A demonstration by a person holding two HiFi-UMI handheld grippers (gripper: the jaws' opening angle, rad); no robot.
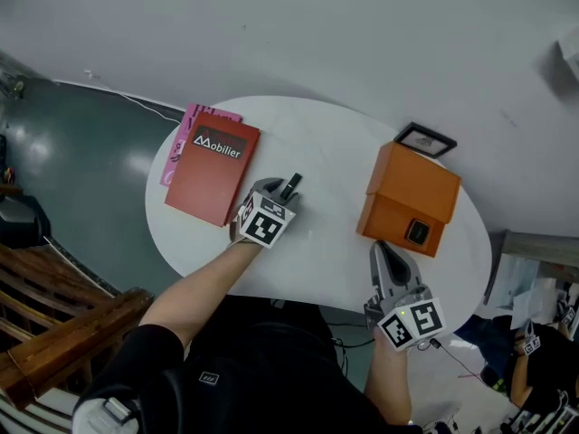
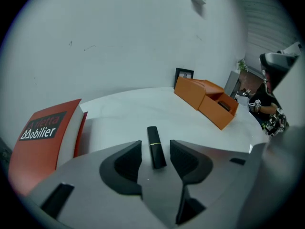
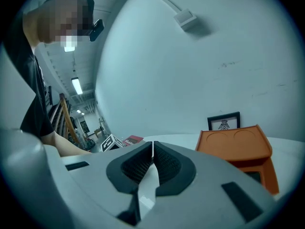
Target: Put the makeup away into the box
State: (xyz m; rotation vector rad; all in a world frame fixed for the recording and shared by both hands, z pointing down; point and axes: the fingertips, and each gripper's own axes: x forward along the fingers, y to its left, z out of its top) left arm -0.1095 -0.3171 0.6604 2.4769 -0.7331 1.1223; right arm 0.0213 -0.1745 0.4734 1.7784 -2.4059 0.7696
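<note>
Between the wide-spread jaws of the left gripper [image 2: 155, 146], touching neither pad: 1 black lipstick tube [image 2: 152, 133], flat on the white table [image 1: 326, 143], long axis along the jaws' line, far end toward the wall. Behind it, a bare forearm stretched over the table edge, gripper tipped down. To the right, right gripper [image 3: 152, 149] pressed shut on nothing, aimed at the orange box [image 1: 412, 193]. Left of the lipstick, 1 red Mobilier book [image 1: 213, 172]

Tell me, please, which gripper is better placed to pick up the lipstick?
Left. The left gripper has open jaws either side of the lipstick on the table; the right gripper is shut, beside the orange box.
</note>
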